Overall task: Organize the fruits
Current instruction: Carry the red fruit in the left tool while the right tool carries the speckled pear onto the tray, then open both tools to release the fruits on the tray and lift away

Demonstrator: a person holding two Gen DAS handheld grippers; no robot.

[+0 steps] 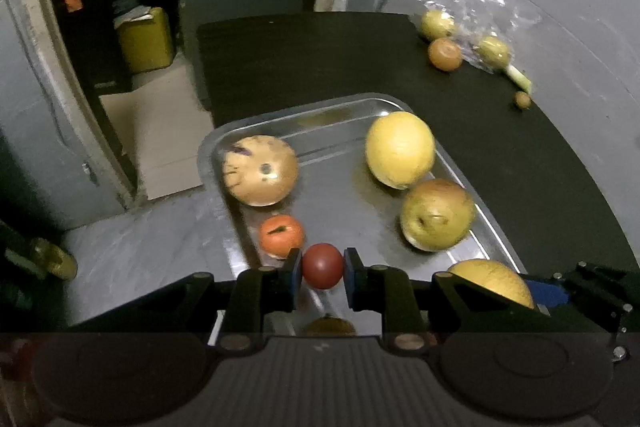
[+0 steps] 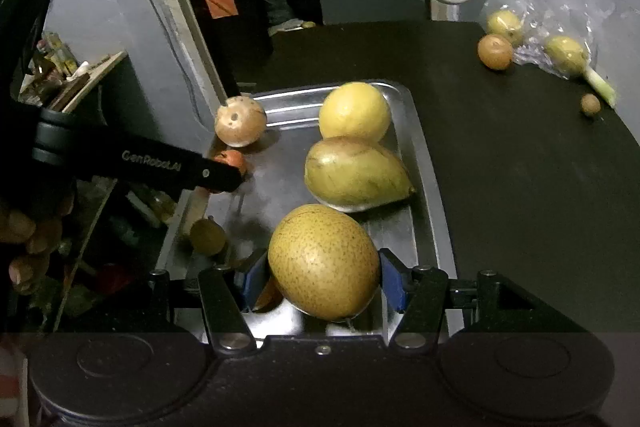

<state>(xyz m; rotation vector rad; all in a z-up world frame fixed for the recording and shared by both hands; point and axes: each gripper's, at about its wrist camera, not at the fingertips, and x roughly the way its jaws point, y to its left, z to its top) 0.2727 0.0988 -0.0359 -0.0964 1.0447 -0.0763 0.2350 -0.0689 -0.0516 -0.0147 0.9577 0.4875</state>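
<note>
Left tool grips red fruit; right tool clasps speckled pear.

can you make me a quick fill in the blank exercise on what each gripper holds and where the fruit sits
1. The left gripper is shut on a small ____ fruit.
2. The right gripper is shut on a large speckled fruit over the metal ____.
3. The round yellow fruit lies at the tray's ____ end.
4. The fruit still out on the black table lies beside a clear plastic ____.

Missing words: red; tray; far; bag
</note>
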